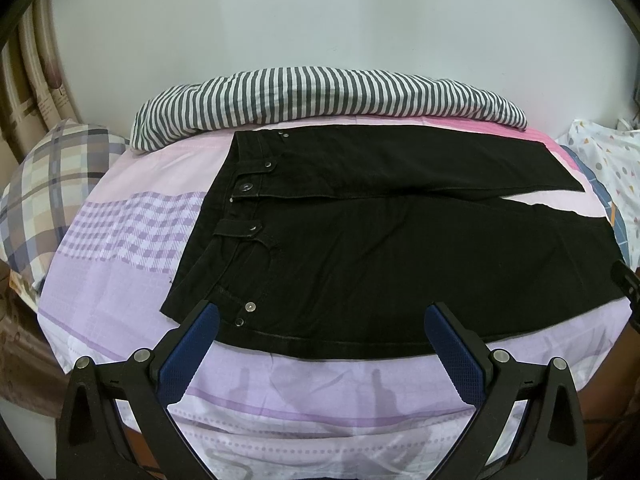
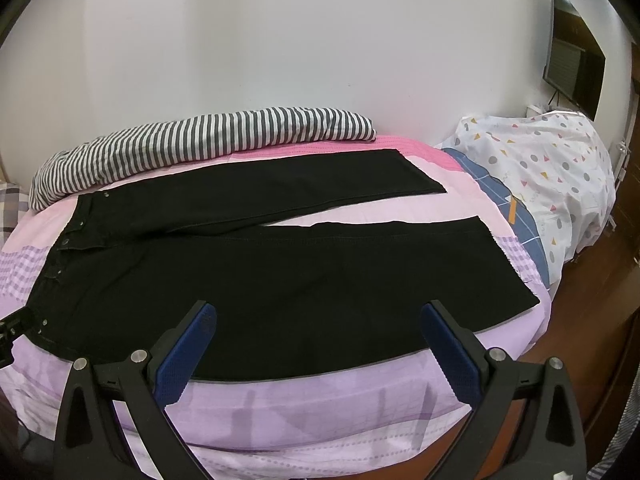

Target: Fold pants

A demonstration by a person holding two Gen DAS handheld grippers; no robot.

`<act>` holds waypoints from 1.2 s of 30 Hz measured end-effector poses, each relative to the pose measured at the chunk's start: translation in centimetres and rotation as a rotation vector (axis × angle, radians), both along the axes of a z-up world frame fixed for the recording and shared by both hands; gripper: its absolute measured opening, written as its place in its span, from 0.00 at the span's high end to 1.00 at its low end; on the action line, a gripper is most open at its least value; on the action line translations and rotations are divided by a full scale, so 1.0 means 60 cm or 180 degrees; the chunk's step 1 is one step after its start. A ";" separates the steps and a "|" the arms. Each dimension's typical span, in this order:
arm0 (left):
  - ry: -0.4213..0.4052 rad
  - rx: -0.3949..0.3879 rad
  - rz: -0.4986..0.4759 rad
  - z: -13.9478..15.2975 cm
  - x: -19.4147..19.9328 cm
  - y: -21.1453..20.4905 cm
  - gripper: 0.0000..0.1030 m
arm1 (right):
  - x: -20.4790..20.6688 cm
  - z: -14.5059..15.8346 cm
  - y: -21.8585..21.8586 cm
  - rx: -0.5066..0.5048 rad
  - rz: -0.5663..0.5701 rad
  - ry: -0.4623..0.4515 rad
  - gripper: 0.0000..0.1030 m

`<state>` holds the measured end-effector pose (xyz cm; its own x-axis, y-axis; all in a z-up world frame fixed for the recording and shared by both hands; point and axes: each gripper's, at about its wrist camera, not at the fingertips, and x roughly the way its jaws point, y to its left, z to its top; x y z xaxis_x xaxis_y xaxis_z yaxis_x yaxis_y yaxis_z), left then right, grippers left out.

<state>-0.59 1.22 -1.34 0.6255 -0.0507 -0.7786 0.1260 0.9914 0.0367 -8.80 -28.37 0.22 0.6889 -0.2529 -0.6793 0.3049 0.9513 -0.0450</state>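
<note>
Black pants (image 1: 360, 248) lie flat on the bed, waistband to the left and both legs stretched to the right, slightly spread. They also show in the right wrist view (image 2: 280, 280). My left gripper (image 1: 322, 314) is open and empty, hovering over the near edge of the pants by the waist and hip pocket. My right gripper (image 2: 318, 312) is open and empty, hovering over the near leg's lower edge. The right gripper's tip shows at the left view's right edge (image 1: 628, 280); the left gripper's tip shows at the right view's left edge (image 2: 12, 332).
The bed has a lilac and pink sheet (image 1: 120, 272). A striped rolled blanket (image 1: 320, 96) lies along the far wall. A plaid pillow (image 1: 52, 184) is at the left, a dotted white cover (image 2: 560, 184) at the right. A wall screen (image 2: 572, 48) hangs far right.
</note>
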 end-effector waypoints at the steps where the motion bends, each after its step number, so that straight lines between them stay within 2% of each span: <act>1: 0.0003 0.0000 0.0000 0.000 0.000 0.000 0.01 | 0.000 0.000 0.001 -0.0009 -0.0003 0.0001 0.02; 26: 0.0027 -0.0023 0.0006 -0.003 0.001 0.000 0.01 | 0.002 -0.002 0.000 0.0044 0.0002 0.0024 0.02; 31: 0.0049 -0.0090 0.0047 -0.007 0.013 0.009 0.01 | 0.007 -0.011 -0.011 0.0274 0.0064 0.0101 0.02; 36: 0.0002 -0.0143 0.0089 -0.003 0.036 0.029 0.01 | 0.013 -0.005 -0.022 0.0346 0.0097 0.0118 0.02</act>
